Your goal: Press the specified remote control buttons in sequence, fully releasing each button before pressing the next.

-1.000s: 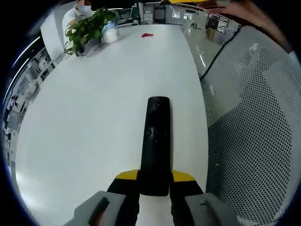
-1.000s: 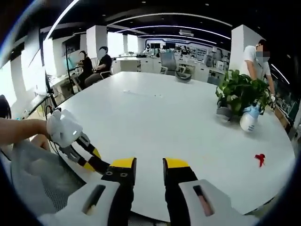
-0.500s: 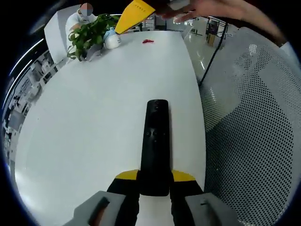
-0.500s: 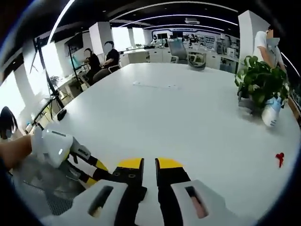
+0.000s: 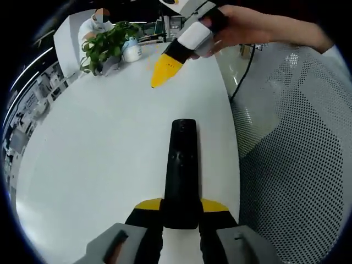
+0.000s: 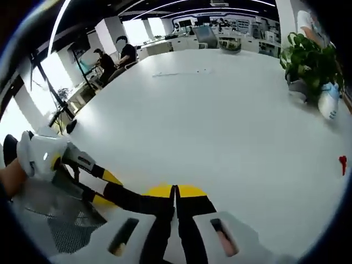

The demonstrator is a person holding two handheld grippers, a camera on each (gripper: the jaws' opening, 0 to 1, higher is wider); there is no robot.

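Clamping the near end of a black remote control [image 5: 180,173], the left gripper [image 5: 180,212] holds it between its two yellow-tipped jaws in the left gripper view. The remote control projects forward along the jaw axis, above the white counter [image 5: 99,143], with its button face toward the camera. A few buttons are visible near its middle; their markings are too small to read.

The right gripper [image 5: 164,70] enters the left gripper view from the upper right, held in a person's hand [image 5: 250,25]. Its yellow tips are pressed together into a single point, which is directed down toward the counter beyond the far end of the remote control and is apart from it.

In the right gripper view, the right gripper [image 6: 175,193] has its jaws closed tip to tip, with no gap and nothing between them. The left gripper [image 6: 82,165] appears at the lower left of this view, with a white body and black-and-yellow arms. The remote control cannot be made out here.

A potted plant [image 5: 104,45] and a white bottle [image 5: 132,50] stand at the far end of the counter, just beside each other. A small red object [image 6: 342,163] lies on the counter in the right gripper view, near its right edge. A perforated mesh chair back [image 5: 297,165] sits to the right of the counter in the left gripper view. Seated people [image 6: 113,55] are visible in the background at other desks.
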